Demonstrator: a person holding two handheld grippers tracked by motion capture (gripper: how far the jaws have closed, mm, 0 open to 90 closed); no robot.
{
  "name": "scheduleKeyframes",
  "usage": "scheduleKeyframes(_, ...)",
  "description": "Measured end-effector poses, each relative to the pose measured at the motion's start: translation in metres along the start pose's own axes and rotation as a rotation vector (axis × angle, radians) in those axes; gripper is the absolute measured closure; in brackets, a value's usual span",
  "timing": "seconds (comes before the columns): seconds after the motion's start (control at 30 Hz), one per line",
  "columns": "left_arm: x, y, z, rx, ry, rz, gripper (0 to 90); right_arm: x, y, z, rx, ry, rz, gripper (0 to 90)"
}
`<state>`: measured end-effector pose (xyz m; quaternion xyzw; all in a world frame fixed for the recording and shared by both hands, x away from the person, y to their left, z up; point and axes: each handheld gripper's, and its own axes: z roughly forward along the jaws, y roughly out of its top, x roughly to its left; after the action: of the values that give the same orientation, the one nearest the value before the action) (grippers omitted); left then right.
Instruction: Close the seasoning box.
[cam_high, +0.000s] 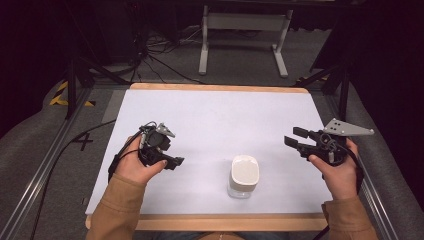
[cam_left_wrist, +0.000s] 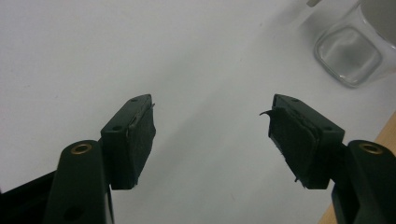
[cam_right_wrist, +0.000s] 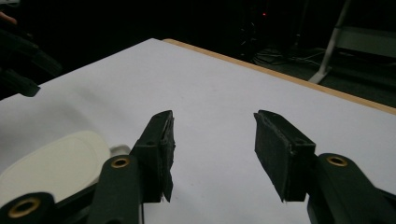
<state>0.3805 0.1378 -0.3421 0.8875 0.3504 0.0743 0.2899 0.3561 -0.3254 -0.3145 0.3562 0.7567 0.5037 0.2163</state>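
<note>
Status: nothing gripped yet, work judged at its very start. The jar (cam_high: 244, 176), clear glass with squarish sides and a white lid on top, stands upright near the front edge of the surface (cam_high: 215, 115), between the two hands and somewhat closer to the right side of centre. Left claw (cam_high: 176, 161) is held low to the left of the jar, pointing toward it, jaws spread wide with nothing between them; the left gripper view shows the jar's glass base (cam_left_wrist: 348, 55) up in the far right corner, well apart from the pads. Right claw (cam_high: 296, 137) sits off to the right of the jar and farther back, jaws likewise wide open and empty; in the right gripper view the white lid (cam_right_wrist: 56, 161) lies low at the left, beside the left jaw but not between the two. Lid looks seated, jar looks empty. Left to do, by my reading: the approach, the grasp, and whatever handling follows. Surface is a white sheet on a wooden-edged board, otherwise bare. Room is dark; grey carpet, loose cables (cam_high: 155, 55) and a white metal stand (cam_high: 243, 40) beyond the far edge.
</note>
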Motion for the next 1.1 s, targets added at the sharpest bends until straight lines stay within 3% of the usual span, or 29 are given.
scheduleKeyframes(0.37,0.008,-0.002,0.003,0.004,0.008,-0.021,32.2,-0.031,-0.018,-0.005,0.126,-0.174,0.044,45.6)
scheduleKeyframes(0.6,0.013,-0.004,0.006,0.001,0.027,-0.035,32.2,-0.045,-0.031,0.003,0.183,-0.198,0.053,45.1)
scheduleKeyframes(0.77,0.014,-0.005,0.007,0.005,0.018,-0.039,32.2,-0.055,-0.045,0.011,0.261,-0.179,0.072,45.2)
scheduleKeyframes(1.1,0.016,-0.005,0.010,0.023,0.009,-0.044,31.9,-0.067,-0.069,0.029,0.346,-0.140,0.069,45.2)
